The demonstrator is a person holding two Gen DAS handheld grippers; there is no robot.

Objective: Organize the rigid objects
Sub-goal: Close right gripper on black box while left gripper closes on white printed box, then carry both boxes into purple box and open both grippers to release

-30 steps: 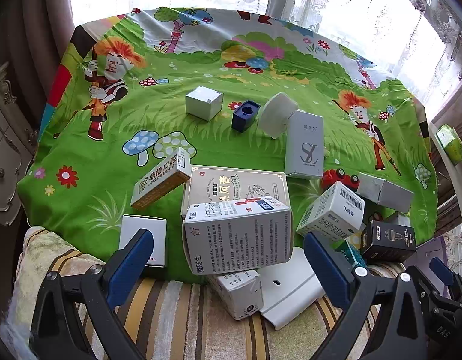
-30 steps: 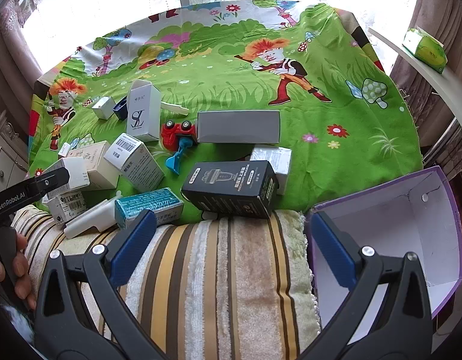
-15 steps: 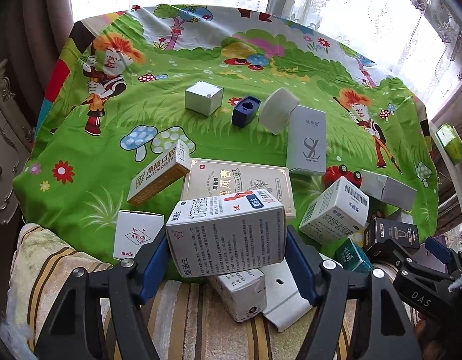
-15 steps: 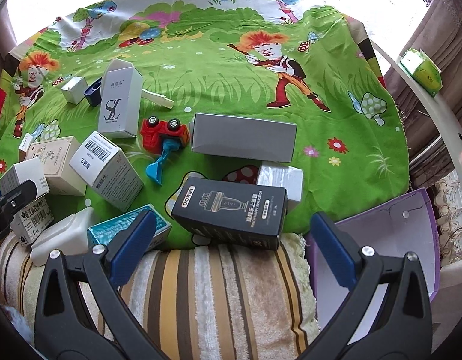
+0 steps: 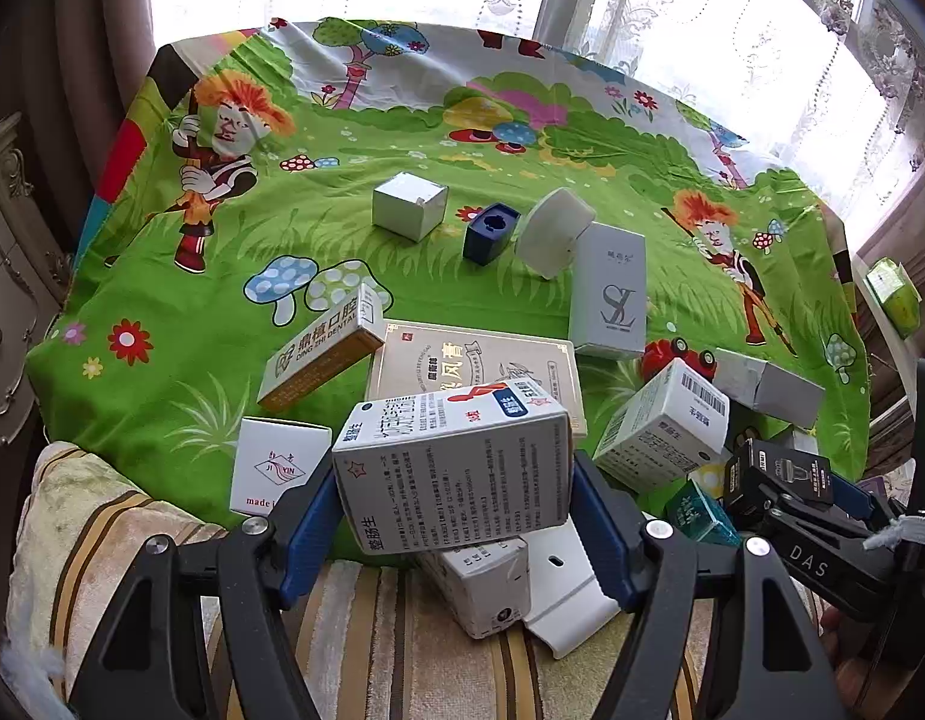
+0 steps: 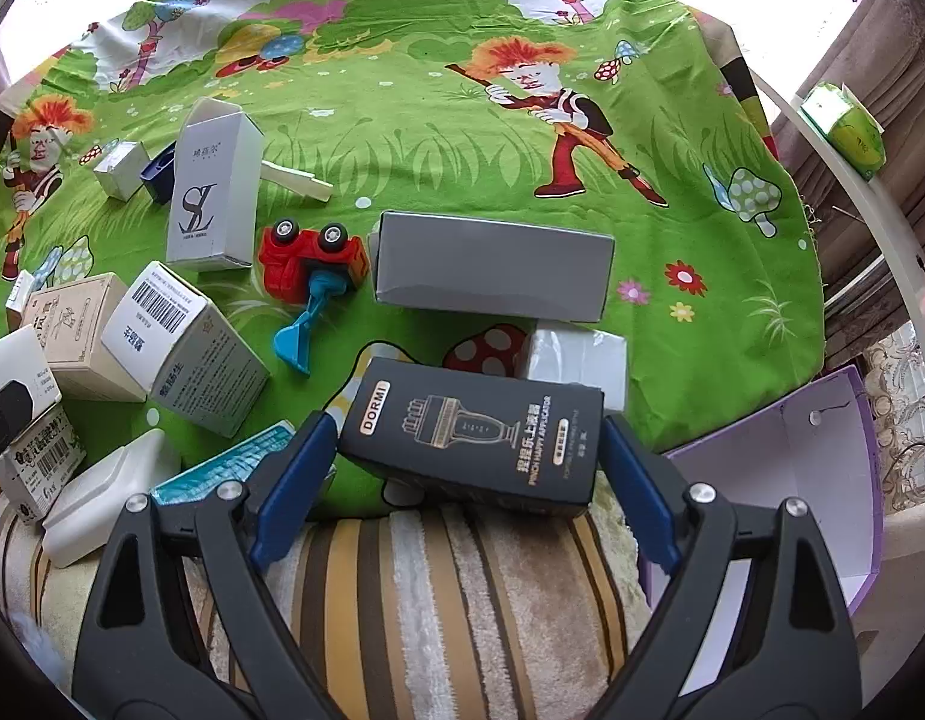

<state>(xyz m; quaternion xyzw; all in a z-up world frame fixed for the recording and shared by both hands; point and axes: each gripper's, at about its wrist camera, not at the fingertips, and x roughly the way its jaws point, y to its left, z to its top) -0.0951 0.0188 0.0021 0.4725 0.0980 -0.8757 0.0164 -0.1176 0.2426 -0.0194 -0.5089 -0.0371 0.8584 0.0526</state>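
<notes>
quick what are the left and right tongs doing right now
Left tongs: shut on the white medicine box.
Right tongs: around the black DORMI box; grip cannot be told.

Purple box (image 6: 822,480) partly behind right tongs (image 6: 462,492)

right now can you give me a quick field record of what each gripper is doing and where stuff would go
left gripper: both pads against the ends of the white medicine box, apparently shut on it
right gripper: straddles the black DORMI box; a gap shows at both pads, so open
surface: cartoon-print green cloth with a striped towel at the near edge
likely container: purple open box, right of the black box
other clutter: red toy truck, grey box
</notes>
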